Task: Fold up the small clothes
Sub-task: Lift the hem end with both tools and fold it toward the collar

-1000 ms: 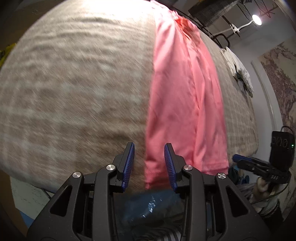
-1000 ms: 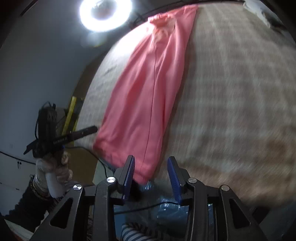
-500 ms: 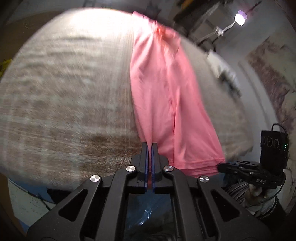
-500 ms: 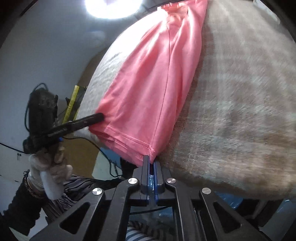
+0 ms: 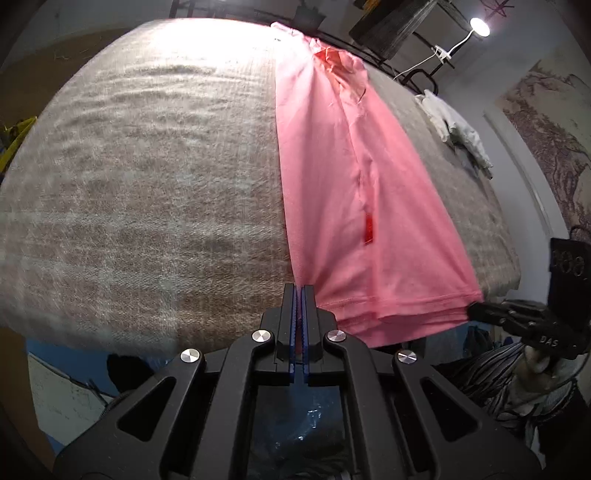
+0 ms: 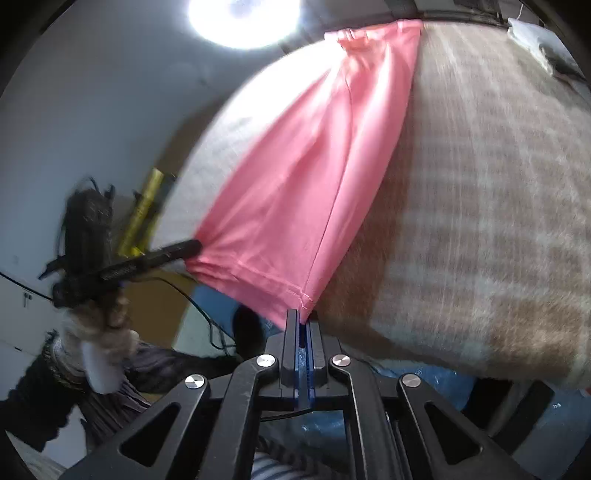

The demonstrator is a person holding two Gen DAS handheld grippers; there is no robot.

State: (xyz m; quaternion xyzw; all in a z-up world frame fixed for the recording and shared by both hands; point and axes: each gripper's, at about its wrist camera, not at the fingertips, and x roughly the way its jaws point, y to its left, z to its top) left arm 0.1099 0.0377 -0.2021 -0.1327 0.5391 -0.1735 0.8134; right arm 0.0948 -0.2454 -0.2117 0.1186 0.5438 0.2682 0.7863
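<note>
A pink garment (image 5: 354, 192) lies folded lengthwise in a long strip across a beige plaid blanket (image 5: 147, 177). Its hem hangs at the near edge. My left gripper (image 5: 300, 290) is shut on the hem's left corner. In the right wrist view the same pink garment (image 6: 303, 192) runs away from me, and my right gripper (image 6: 303, 318) is shut on the hem's right corner. Each view shows the other gripper pinching the opposite corner: the right gripper (image 5: 476, 308) at the right edge, the left gripper (image 6: 194, 245) at the left. The hem is stretched between the two.
White clothes (image 5: 454, 125) lie on the blanket's far right. A lamp (image 5: 479, 26) and a dark rack stand behind. A ring light (image 6: 243, 18) glares overhead. A person's hand (image 6: 96, 321) and dark sleeve sit low left; blue plastic shows below the blanket edge.
Both grippers went from open to shut, each pinching a corner of the pink hem. The hem has been lifted slightly and pulled taut between them.
</note>
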